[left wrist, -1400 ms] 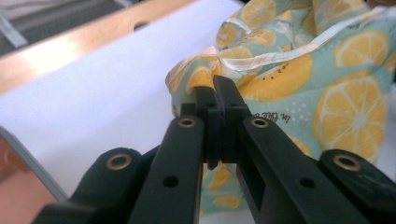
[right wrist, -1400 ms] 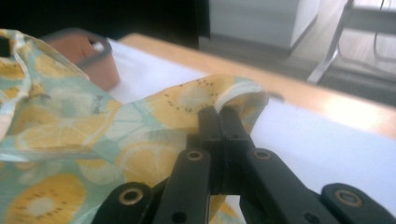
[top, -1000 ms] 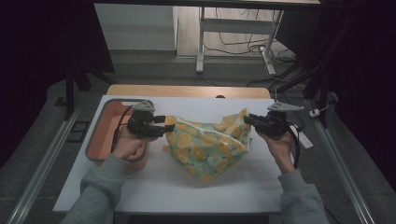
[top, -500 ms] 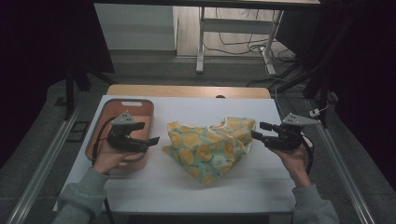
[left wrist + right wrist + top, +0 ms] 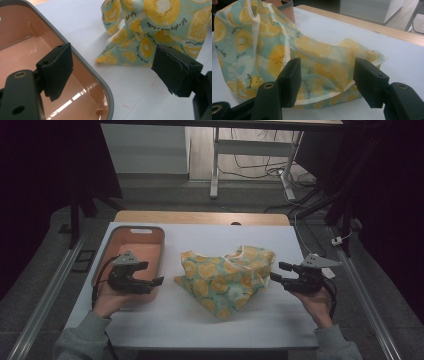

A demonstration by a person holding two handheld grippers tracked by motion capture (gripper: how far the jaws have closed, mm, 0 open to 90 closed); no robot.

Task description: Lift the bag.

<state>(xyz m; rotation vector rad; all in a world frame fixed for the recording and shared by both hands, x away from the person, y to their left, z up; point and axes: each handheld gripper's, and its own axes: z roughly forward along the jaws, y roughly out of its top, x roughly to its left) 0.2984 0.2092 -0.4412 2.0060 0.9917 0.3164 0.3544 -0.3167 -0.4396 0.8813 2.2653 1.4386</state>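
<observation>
A: Here, which item lies at the centre of the work?

B: The lemon-print cloth (image 5: 226,280), a crumpled piece of pale green fabric with yellow citrus slices. It rests on the white table (image 5: 200,325), roughly midway between the two hands, part of it bunched up and standing off the surface.

A: And the tools on either side of it?

B: The left gripper (image 5: 150,274) sits over the near right corner of the salmon tray (image 5: 150,231), held by the left hand (image 5: 107,300). Its jaws have just been opening and stand wide apart, with nothing between them; in the left gripper view one pad (image 5: 58,70) hangs above the tray's interior and the other above bare table, the cloth lying beyond both. The right gripper (image 5: 278,272) is just beside the cloth's right edge, held by the right hand (image 5: 315,302). Its jaws have also just been opening; in the right gripper view the cloth's hemmed edge lies just past the pads (image 5: 292,80), and neither presses on it.

A: What borders the scene?

B: The tray lies left of the cloth, apart from it. A strip of wooden tabletop (image 5: 200,217) runs along the table's far edge.
</observation>
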